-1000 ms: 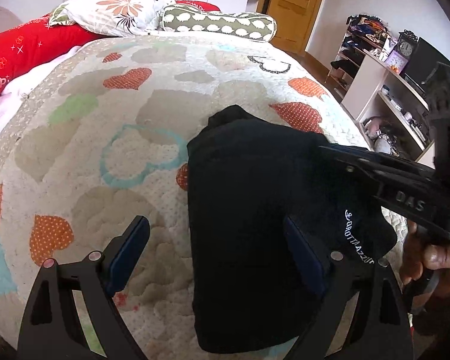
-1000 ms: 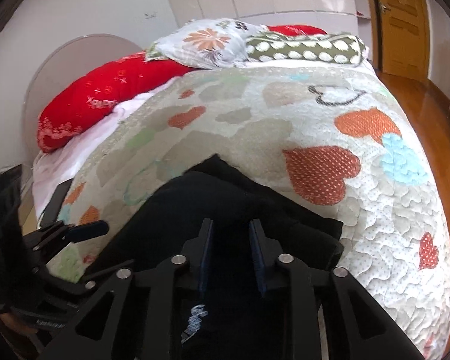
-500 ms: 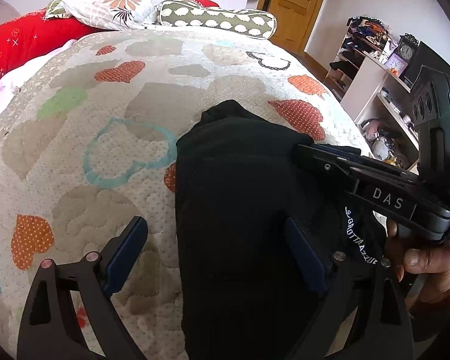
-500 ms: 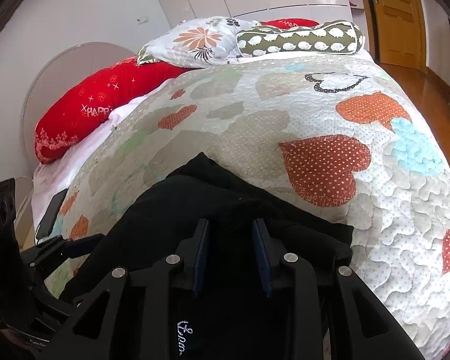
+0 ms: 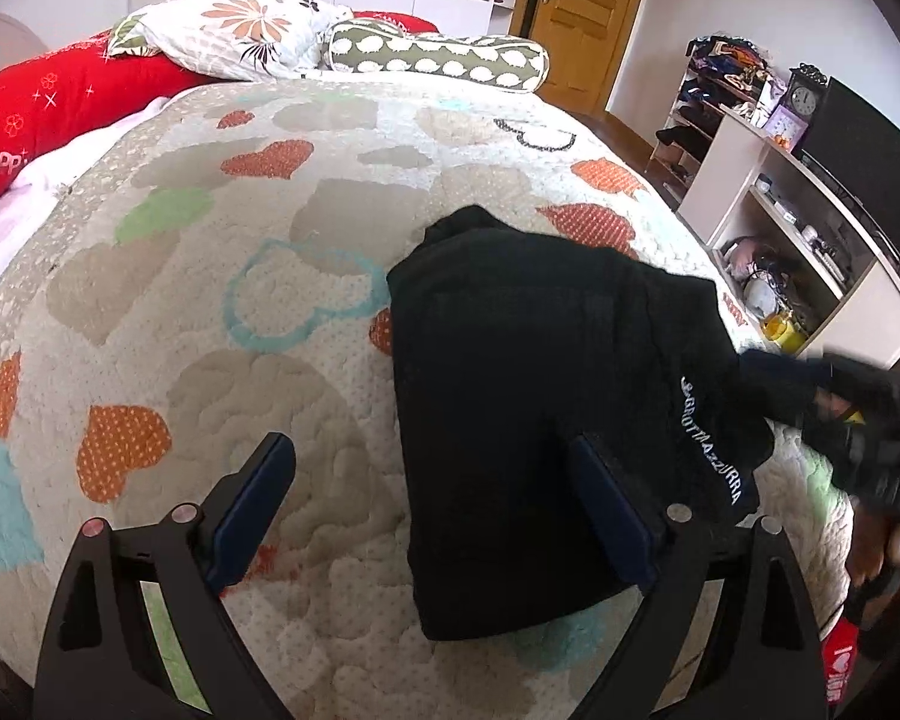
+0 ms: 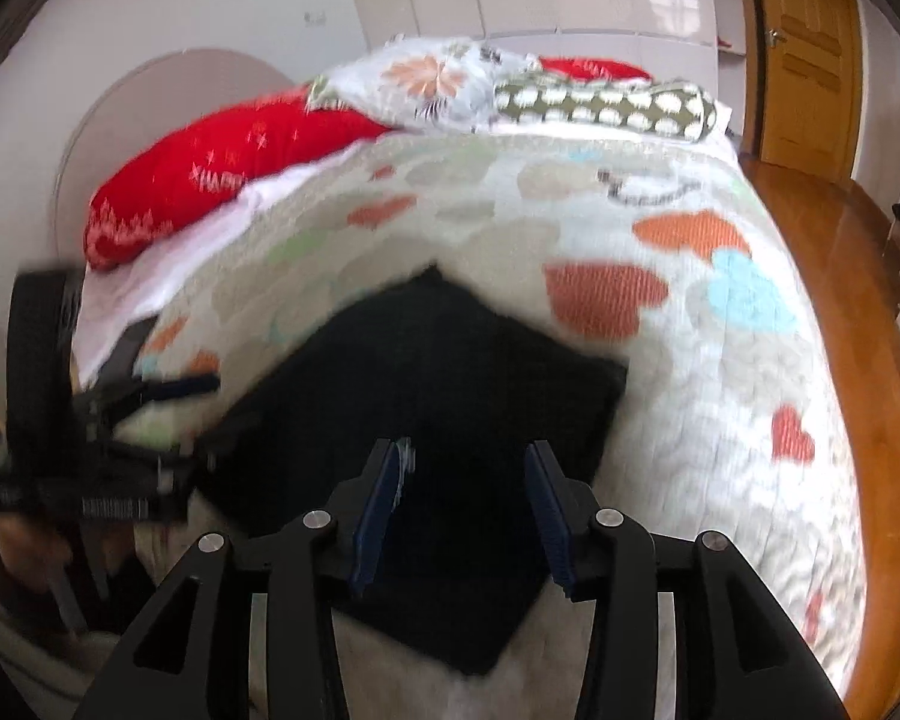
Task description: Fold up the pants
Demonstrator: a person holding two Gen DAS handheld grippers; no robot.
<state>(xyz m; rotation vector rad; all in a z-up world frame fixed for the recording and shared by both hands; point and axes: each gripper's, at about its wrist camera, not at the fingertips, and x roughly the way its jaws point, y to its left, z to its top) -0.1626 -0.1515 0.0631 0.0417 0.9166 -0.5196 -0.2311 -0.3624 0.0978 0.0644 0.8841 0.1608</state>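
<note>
Black pants (image 5: 540, 396) lie folded into a compact rectangle on the heart-patterned quilt (image 5: 210, 300), white lettering at their right edge. My left gripper (image 5: 432, 498) is open and empty, its right finger over the pants' near part. In the right wrist view the pants (image 6: 438, 420) lie just ahead of my right gripper (image 6: 465, 504), which is open and holds nothing. The right gripper also shows blurred at the right of the left wrist view (image 5: 858, 420), beside the pants. The left gripper shows at the left of the right wrist view (image 6: 168, 396).
Red (image 5: 48, 108), floral (image 5: 240, 30) and green dotted (image 5: 438, 57) pillows lie at the head of the bed. A white shelf unit (image 5: 810, 252) with clutter stands right of the bed. A wooden door (image 5: 582, 12) and wood floor (image 6: 858, 276) lie beyond.
My right gripper has opened and let go of the pants, pulling back from them. The pants now lie flat on the quilt. My left gripper stayed open and drew back slightly.
</note>
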